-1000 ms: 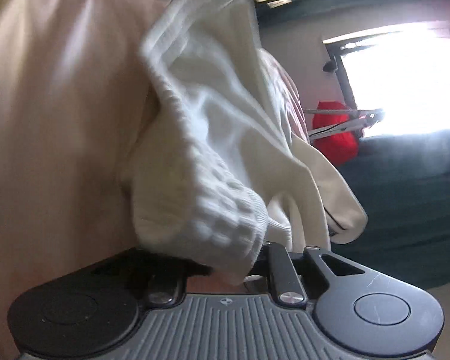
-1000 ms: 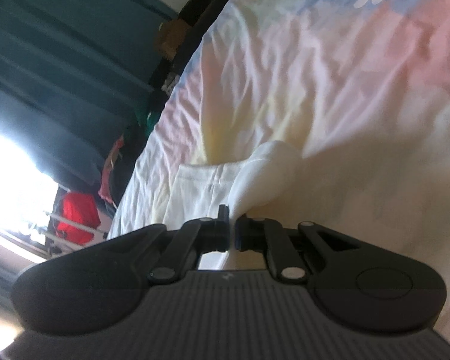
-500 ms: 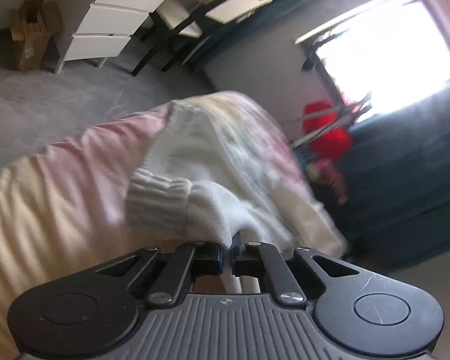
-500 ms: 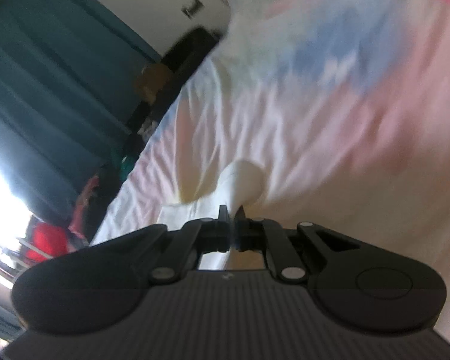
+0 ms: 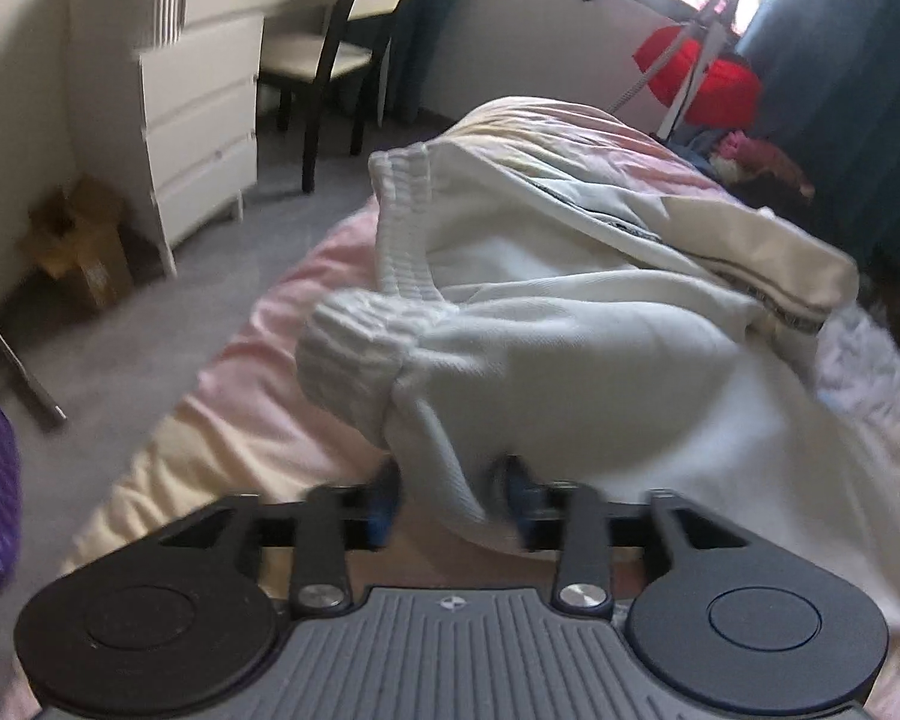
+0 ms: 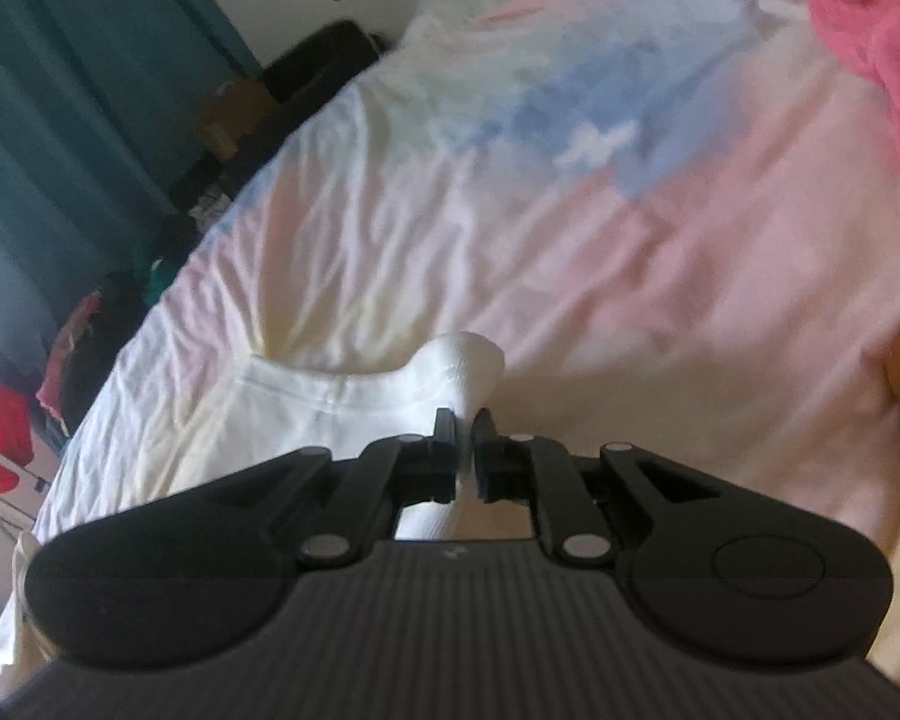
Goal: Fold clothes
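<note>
A white garment [image 5: 570, 330] with ribbed cuffs lies bunched on the pastel bed cover [image 5: 252, 396]. In the left wrist view my left gripper [image 5: 450, 498] has its jaws parted, with a fold of the white fabric lying between them. In the right wrist view my right gripper [image 6: 465, 450] is shut on a pinch of the same white garment [image 6: 354, 408], which spreads flat to the left over the bed cover [image 6: 630, 276].
A white drawer unit [image 5: 198, 114], a chair [image 5: 330, 54] and a cardboard box [image 5: 78, 240] stand on the grey floor left of the bed. A red object [image 5: 696, 78] and dark curtain sit near the window. A pink cloth [image 6: 858, 30] lies on the bed's far right.
My left gripper has lowered the garment onto the bed and its jaws have opened. My right gripper stays shut on the fabric and has shifted slightly.
</note>
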`<state>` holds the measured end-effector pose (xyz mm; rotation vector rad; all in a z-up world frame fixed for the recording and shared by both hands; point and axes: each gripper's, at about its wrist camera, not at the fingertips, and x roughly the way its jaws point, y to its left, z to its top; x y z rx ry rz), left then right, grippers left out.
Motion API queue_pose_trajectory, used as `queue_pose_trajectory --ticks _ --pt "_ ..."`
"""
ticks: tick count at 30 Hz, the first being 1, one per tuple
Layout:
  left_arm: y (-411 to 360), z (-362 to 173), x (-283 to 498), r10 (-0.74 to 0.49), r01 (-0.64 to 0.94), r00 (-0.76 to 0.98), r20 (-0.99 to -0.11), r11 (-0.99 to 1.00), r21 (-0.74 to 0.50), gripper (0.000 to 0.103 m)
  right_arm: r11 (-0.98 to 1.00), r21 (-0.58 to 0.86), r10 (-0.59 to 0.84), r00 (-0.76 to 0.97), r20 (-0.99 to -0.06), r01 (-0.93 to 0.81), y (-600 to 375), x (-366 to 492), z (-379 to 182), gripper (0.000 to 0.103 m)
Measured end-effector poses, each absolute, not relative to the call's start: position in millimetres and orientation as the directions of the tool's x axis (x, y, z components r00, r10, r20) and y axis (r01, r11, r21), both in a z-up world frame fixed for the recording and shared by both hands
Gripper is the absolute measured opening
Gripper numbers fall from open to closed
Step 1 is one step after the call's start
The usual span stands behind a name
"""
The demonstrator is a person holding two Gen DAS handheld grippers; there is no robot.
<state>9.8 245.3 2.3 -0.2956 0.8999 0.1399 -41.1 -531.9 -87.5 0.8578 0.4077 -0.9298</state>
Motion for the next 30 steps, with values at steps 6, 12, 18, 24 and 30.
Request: queue_pose_trajectory --ticks 6,12,18,24,30 --pt "213.1 29.3 -12.6 0.089 -0.176 0.718 -0.690 0.983 -0.057 0.081 0.504 0.322 -0.629 0.596 -0.500 0.802 -491.6 -22.5 -50.4 0.086" --pt "149.1 56.1 -8.7 0.021 -0.059 0.814 -0.580 0.997 -0.047 0.089 0.703 0.277 -0.533 0.743 -0.405 0.655 -425.4 -0.8 -27.0 0.084" --pt "46.3 51.1 40.2 -0.160 0.141 0.815 -0.557 0.987 -0.076 0.089 0.814 0.309 -0.345 0.838 -0.423 0.491 -363.7 13.7 -32.3 0.084" --pt "-65.2 18.0 105.9 -0.251 0.276 0.793 -0.556 0.960 -0.040 0.089 0.852 0.314 -0.243 0.849 -0.470 0.418 -335.5 30.1 -45.0 0.084" --pt "-161.7 -30.3 181.9 -0.257 0.343 0.774 -0.579 0.938 0.042 0.089 0.829 0.330 -0.275 0.843 -0.463 0.452 -340.3 44.2 -59.6 0.084"
